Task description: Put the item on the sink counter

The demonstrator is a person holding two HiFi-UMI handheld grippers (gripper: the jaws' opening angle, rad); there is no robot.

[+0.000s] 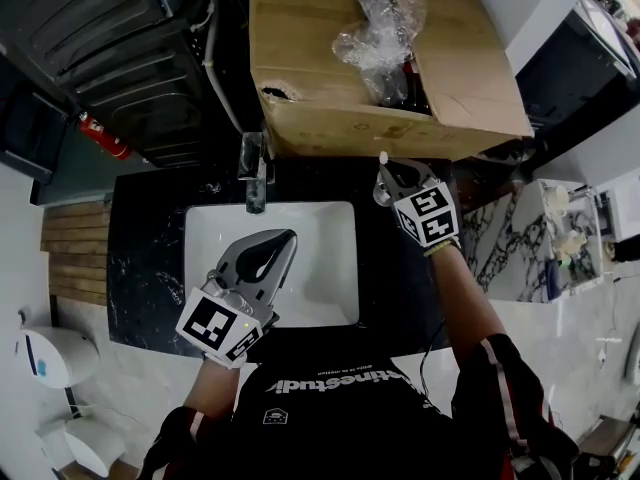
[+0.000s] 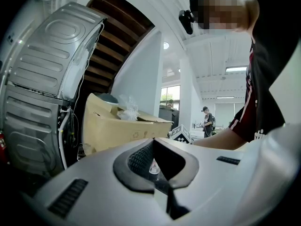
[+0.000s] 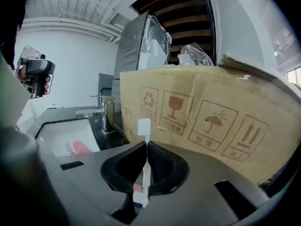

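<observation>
My right gripper (image 1: 383, 165) is shut on a thin white stick-like item (image 1: 382, 155) with a small square head. It hangs over the black sink counter (image 1: 150, 258) to the right of the white basin (image 1: 330, 268), just in front of a cardboard box (image 1: 330, 68). In the right gripper view the item (image 3: 144, 125) sticks up from between the shut jaws (image 3: 146, 144), close to the box (image 3: 211, 117). My left gripper (image 1: 288, 236) hovers over the basin with its jaws together (image 2: 153, 140) and nothing in them.
A chrome faucet (image 1: 255, 173) stands behind the basin. The big box holds a crumpled plastic bag (image 1: 380, 28) and overhangs the counter's back. A red fire extinguisher (image 1: 103, 135) lies at the left. A marble surface (image 1: 545, 238) with small items is at the right.
</observation>
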